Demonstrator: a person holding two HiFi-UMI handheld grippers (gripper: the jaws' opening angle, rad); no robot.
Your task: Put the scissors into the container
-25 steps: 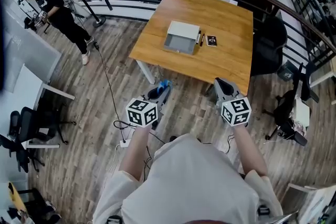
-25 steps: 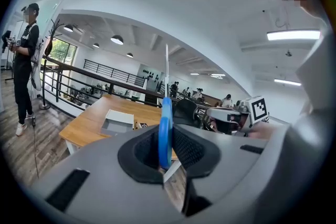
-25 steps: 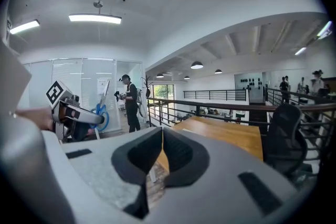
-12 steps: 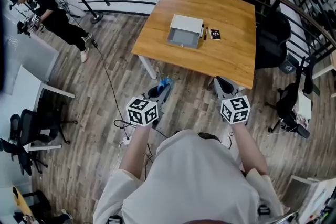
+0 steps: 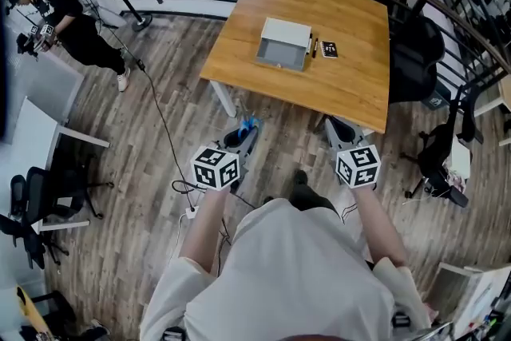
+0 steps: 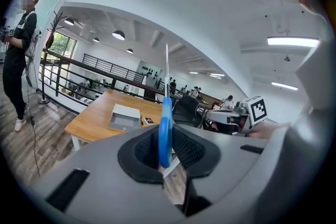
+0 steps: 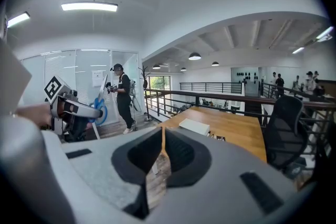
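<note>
Scissors [image 6: 165, 128] are clamped by the handle in the left gripper [image 6: 166, 157], well short of the container [image 5: 283, 45], right gripper [image 7: 160, 152] closed on nothing; pivoting could be caused by this narrow hold.

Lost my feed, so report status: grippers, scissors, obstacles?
Left gripper shut on scissors. Right gripper shut, empty. Container on table ahead, scissors not in yet. Nothing between grippers and table.

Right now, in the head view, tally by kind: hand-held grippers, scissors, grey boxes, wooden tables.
Grey two-jaw grippers: 2 (left gripper, right gripper)
Blue-handled metal scissors: 1
Grey open rectangular box: 1
Square wooden table: 1
Total: 5
</note>
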